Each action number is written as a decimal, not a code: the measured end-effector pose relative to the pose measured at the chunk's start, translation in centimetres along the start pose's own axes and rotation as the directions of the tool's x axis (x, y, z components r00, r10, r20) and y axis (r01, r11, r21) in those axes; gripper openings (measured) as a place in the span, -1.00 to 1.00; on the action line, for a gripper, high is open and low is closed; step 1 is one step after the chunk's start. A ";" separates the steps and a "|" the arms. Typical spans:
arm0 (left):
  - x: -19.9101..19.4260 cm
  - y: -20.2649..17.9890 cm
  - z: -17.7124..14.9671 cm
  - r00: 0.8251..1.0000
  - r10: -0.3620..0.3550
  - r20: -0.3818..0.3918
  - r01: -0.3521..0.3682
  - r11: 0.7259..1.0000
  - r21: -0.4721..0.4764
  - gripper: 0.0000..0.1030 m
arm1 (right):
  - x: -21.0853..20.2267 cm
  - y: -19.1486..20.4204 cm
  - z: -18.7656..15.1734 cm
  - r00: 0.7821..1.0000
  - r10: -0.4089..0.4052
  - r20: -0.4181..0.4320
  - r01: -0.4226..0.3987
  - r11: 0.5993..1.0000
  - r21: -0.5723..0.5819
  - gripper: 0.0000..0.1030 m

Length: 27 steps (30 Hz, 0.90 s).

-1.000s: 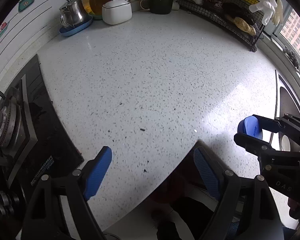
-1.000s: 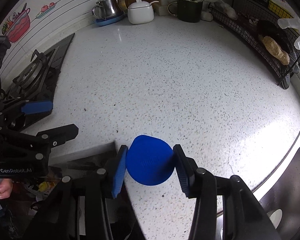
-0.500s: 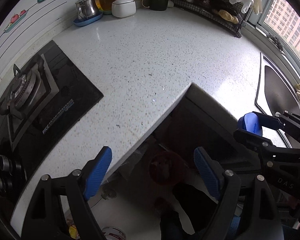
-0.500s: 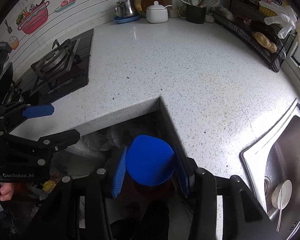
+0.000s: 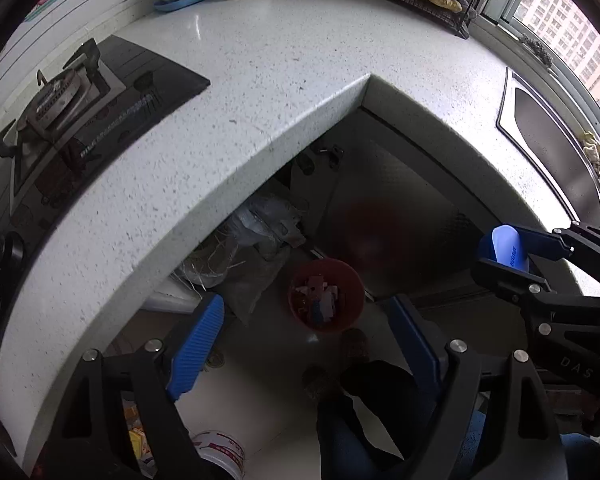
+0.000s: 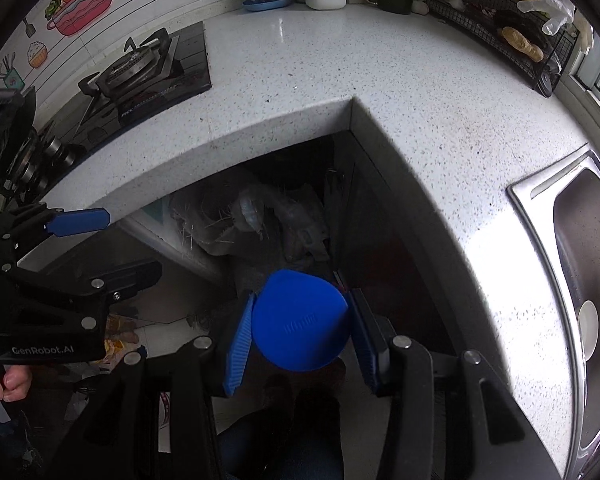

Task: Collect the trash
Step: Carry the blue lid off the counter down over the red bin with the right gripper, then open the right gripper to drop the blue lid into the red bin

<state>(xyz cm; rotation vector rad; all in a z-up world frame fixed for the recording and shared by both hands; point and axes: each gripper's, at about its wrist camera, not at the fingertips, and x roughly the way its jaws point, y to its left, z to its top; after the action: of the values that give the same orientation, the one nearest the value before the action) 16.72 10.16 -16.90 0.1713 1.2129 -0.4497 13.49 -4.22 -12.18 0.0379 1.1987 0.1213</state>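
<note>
My right gripper (image 6: 300,328) is shut on a round blue plastic lid (image 6: 300,326) and holds it out past the counter's inner corner, over the floor. The lid also shows edge-on in the left wrist view (image 5: 506,248), between the right gripper's fingers. A red trash bin (image 5: 326,300) with several scraps inside stands on the floor below the counter corner. My left gripper (image 5: 304,336) is open and empty, hanging above the floor with the bin between its fingers in view. In the right wrist view the lid hides the bin.
The speckled white L-shaped counter (image 5: 260,60) wraps around the gap. A gas hob (image 5: 68,96) lies at left, a steel sink (image 6: 580,264) at right. Plastic bags (image 5: 256,232) lie under the counter. A white tub (image 5: 220,456) stands on the floor. Kettle and jars stand at the back.
Both grippers have pulled back from over the counter and out past its edge. The floor and the red bin have come into view. The right gripper still holds the lid.
</note>
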 end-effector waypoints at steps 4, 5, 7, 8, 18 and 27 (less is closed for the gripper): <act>1.4 0.3 -1.6 0.999 -0.026 -0.023 0.025 0.999 -0.036 0.61 | 1.1 0.8 -1.0 1.000 -0.004 -0.024 0.003 1.000 -0.022 -0.16; 1.8 0.3 -1.9 0.999 -0.031 -0.024 0.030 0.999 -0.043 0.61 | 1.5 0.9 -1.2 1.000 -0.002 -0.025 0.001 1.000 -0.029 -0.16; 2.8 0.3 -2.5 0.999 -0.027 -0.032 0.026 0.998 -0.048 0.61 | 2.2 1.0 -1.9 1.000 0.002 -0.028 -0.003 0.999 -0.034 -0.16; 3.4 0.3 -2.7 0.999 -0.019 -0.038 0.017 0.999 -0.049 0.61 | 2.7 0.9 -2.3 0.999 0.008 -0.036 -0.009 0.999 -0.033 -0.16; 10.4 0.4 -4.6 0.998 -0.005 -0.066 0.000 0.997 -0.078 0.61 | 9.3 0.3 -4.0 0.998 0.031 -0.058 -0.035 0.996 -0.077 -0.16; 16.6 1.5 -6.3 0.994 0.015 -0.105 -0.028 0.992 -0.123 0.61 | 16.9 -0.7 -4.5 0.992 0.064 -0.109 -0.076 0.991 -0.107 -0.16</act>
<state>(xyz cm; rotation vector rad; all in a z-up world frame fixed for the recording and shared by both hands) 16.49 9.75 -34.72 0.1018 1.3360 -0.3485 15.40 -3.12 -29.53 -0.0236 1.2943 0.2539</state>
